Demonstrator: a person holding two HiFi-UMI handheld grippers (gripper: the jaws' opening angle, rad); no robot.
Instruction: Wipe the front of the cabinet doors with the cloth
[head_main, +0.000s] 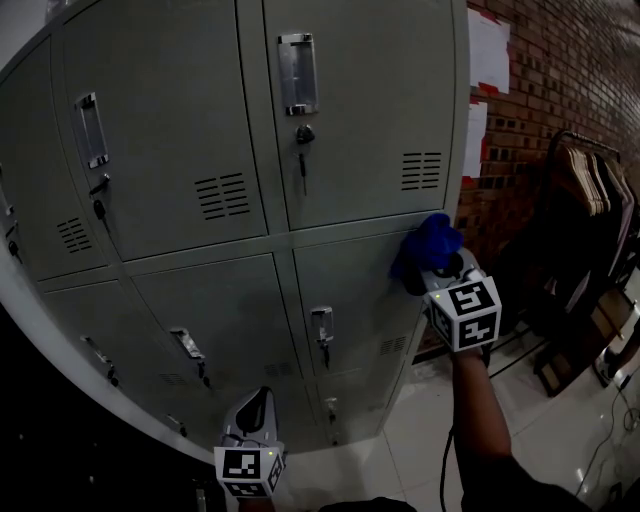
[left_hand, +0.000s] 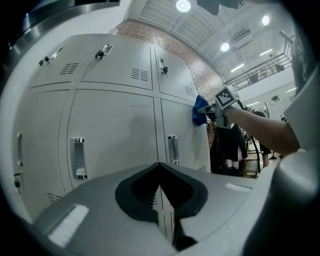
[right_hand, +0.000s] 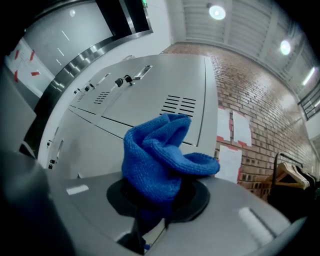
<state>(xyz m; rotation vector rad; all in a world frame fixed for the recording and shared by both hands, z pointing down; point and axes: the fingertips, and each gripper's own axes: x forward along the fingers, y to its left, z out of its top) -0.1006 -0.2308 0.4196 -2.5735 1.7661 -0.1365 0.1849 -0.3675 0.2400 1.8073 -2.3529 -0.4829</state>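
Your left gripper (head_main: 258, 405) is nearest, low at the bottom edge of the head view, and its marker cube is partly cut off there. Its jaws are together with nothing between them, and it points at the lower doors without touching them. Your right gripper (head_main: 445, 275) is raised on the right side, with its jaws clamped on the blue cloth (head_main: 425, 248). The cloth bunches out in front of the jaws, so their tips are covered in the right gripper view. It lies against the upper right corner of the middle-row right door (head_main: 350, 295) of the grey cabinet (head_main: 254, 120), just under the seam with the upper right door (head_main: 370, 120). The exact place of contact is hidden behind the cloth itself. The left part of the cabinet runs out of the head view, and its bottom row is dark and hard to read. Beside the cabinet stands a brick wall (head_main: 560, 60) with white papers (head_main: 488, 50). Further right is a clothes rack (head_main: 590, 190), dim and partly cut off.
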